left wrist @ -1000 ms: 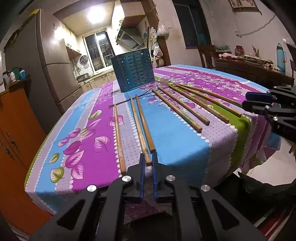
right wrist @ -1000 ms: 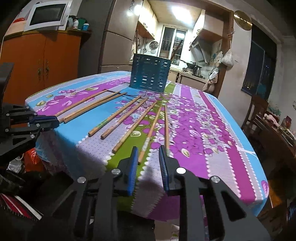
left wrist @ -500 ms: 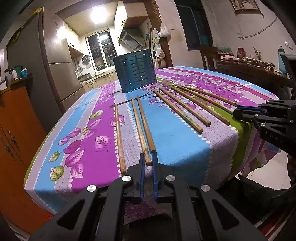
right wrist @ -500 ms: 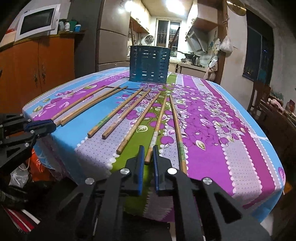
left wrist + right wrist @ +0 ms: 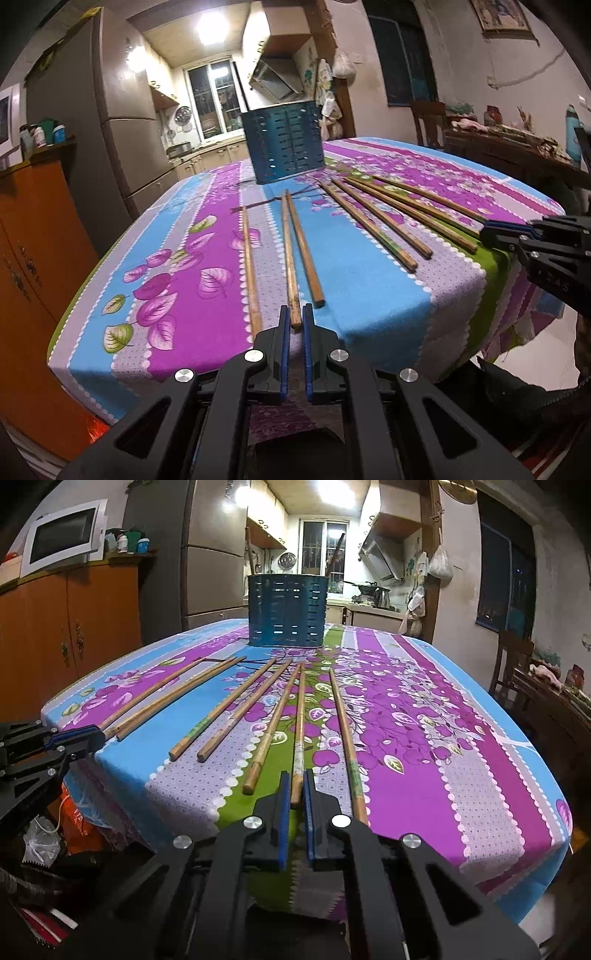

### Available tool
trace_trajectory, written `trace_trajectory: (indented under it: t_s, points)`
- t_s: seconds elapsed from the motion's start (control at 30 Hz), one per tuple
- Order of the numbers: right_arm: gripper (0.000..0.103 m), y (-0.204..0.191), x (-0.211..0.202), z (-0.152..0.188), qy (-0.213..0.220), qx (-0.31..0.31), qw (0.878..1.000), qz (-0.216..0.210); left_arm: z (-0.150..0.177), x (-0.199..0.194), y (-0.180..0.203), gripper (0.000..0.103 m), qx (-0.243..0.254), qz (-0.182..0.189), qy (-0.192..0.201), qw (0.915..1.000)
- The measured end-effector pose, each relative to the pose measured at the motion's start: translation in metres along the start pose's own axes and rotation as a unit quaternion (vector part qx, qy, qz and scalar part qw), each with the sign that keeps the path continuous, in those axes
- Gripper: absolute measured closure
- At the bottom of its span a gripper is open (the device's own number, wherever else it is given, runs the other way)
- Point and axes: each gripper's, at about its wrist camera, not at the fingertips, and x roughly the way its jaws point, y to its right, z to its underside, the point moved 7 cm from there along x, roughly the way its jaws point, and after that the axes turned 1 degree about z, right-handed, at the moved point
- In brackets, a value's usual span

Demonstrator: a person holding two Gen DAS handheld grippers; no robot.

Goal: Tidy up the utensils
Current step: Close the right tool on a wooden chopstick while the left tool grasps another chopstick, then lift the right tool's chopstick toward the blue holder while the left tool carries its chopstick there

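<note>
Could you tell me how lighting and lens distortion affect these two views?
Left wrist view: the ceiling lamp blows out white, and the fisheye bows the floral tablecloth edge. Right wrist view: ceiling lights glare, corners vignette black, yet the wooden chopsticks stay sharp.

Your left gripper [image 5: 294, 322] sits at the near edge of the tabletop [image 5: 369, 291], its fingers [image 5: 283, 334] closed on the end of the middle chopstick [image 5: 290, 258] of three lying side by side. Five more chopsticks [image 5: 373, 221] fan out to the right (their far ends point toward the blue slotted holder [image 5: 286, 142]). Your right gripper [image 5: 495, 232] meets that group's outer end.
</note>
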Motion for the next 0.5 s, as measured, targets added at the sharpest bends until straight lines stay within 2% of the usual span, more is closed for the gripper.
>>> trace_trajectory:
  t_s: [0.27, 0.5]
  points:
    - [0.098, 0.005, -0.004, -0.01, 0.013, 0.004, 1.0, 0.003, -0.008, -0.008, -0.012, 0.096, -0.014, -0.023, 0.021, 0.9994]
    - [0.098, 0.011, -0.017, -0.031, 0.041, 0.002, 0.999, 0.008, -0.03, -0.023, -0.023, 0.096, -0.023, -0.032, 0.054, 0.9977]
